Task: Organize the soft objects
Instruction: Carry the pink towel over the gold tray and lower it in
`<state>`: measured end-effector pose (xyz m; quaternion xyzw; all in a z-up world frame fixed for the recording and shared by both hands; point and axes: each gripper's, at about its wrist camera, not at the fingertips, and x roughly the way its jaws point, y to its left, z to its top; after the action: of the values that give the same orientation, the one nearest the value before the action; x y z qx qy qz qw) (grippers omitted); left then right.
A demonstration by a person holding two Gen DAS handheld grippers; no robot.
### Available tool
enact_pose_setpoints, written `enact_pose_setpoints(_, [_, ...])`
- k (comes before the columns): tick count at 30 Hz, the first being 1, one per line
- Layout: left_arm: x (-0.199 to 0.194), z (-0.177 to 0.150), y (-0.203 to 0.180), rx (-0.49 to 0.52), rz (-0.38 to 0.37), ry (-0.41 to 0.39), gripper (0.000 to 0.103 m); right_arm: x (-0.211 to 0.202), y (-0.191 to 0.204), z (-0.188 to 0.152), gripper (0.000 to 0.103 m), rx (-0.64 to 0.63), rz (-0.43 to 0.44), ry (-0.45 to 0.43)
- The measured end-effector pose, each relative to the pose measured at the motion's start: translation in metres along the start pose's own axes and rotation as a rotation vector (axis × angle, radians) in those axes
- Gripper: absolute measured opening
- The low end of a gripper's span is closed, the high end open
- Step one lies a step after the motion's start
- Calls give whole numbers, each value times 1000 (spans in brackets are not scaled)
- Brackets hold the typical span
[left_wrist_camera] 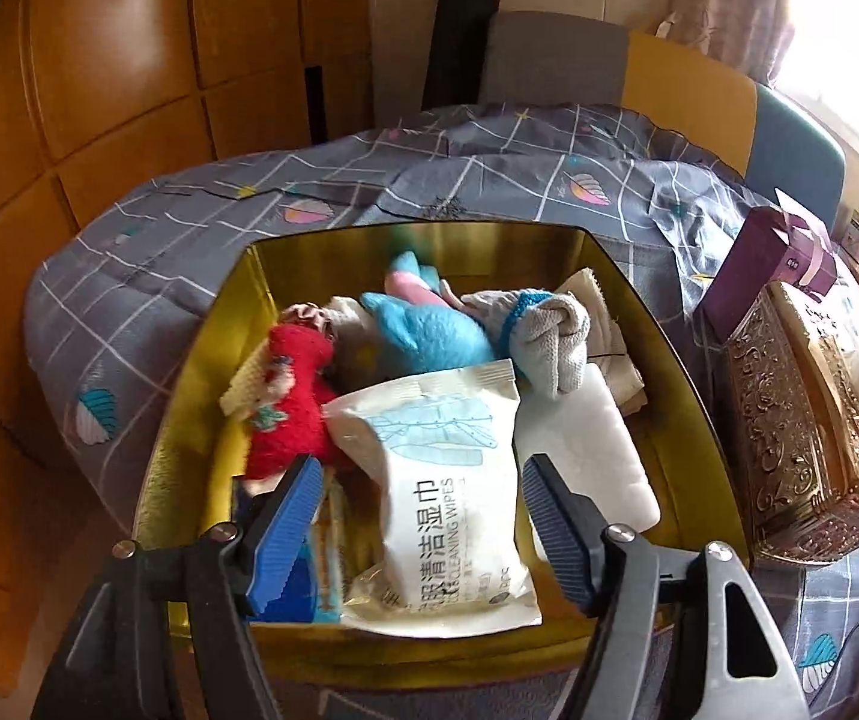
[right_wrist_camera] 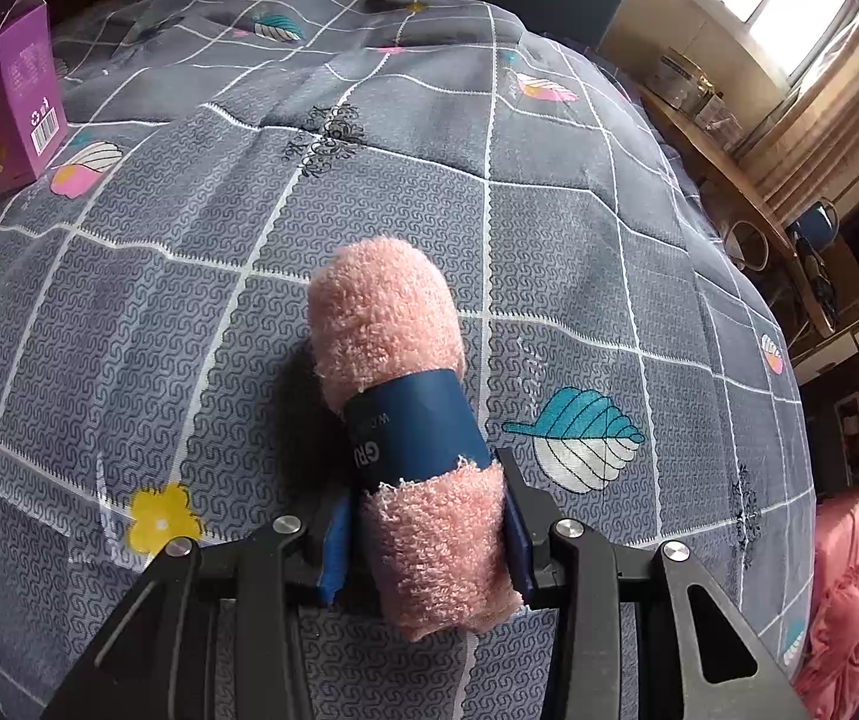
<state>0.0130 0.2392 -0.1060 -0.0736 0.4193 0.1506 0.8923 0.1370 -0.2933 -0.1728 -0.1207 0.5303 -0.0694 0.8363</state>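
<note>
The rolled pink towel (right_wrist_camera: 405,420), banded in blue paper, is pinched in the right gripper (right_wrist_camera: 423,531) over the grey patterned bedspread (right_wrist_camera: 129,300). The left gripper (left_wrist_camera: 417,516) hangs spread above the wipes pack (left_wrist_camera: 441,480) in the gold box (left_wrist_camera: 663,360), touching nothing. The step looks like carrying the towel over to the box's remaining gap; a window brightens the room.

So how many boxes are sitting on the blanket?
3: a gold box holding the soft things, a carved tissue box to its right, and a purple box behind that. More may be hidden out of view.
</note>
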Motion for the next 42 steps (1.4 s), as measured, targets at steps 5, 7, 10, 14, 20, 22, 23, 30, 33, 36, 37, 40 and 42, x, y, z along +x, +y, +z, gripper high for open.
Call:
enact_pose_setpoints(5, [-11,-1,-2,10,-9,-15,70,2,-2,1,40,9,0,2])
enact_pose_setpoints(7, [-15,-1,-3,16,-17,-24,70,2,-2,0,40,16,2,4])
enact_pose_setpoints(10, [-20,-1,-4,28,-29,-34,70,4,-7,2,39,45,19,15])
enact_pose_setpoints(14, [-24,-2,-6,45,-49,-42,70,9,-20,7,39,119,58,41])
enact_pose_setpoints(20, [-27,-5,-9,55,-61,-42,70,10,-28,27,38,180,85,49])
enact_pose_setpoints(22, [-28,-5,-9,59,-62,-44,70,8,-22,38,38,159,81,37])
enact_pose_setpoints(23, [-29,-5,-10,61,-63,-45,70,7,-18,46,38,149,82,31])
enact_pose_setpoints(30, [-32,-6,-9,70,-68,-50,70,-18,15,107,38,92,93,-48])
enact_pose_setpoints(33, [-32,-7,-8,70,-70,-46,70,-37,30,135,38,68,103,-96])
enact_pose_setpoints(36, [-33,-8,-7,70,-71,-48,70,-59,45,160,38,52,112,-144])
enact_pose_setpoints(37, [-33,-8,-7,69,-72,-48,70,-66,48,168,38,49,113,-158])
enact_pose_setpoints(40, [-33,-10,-7,73,-73,-48,70,-87,64,184,38,34,116,-192])
enact_pose_setpoints(42, [-33,-11,-7,71,-75,-47,70,-98,74,194,38,18,122,-218])
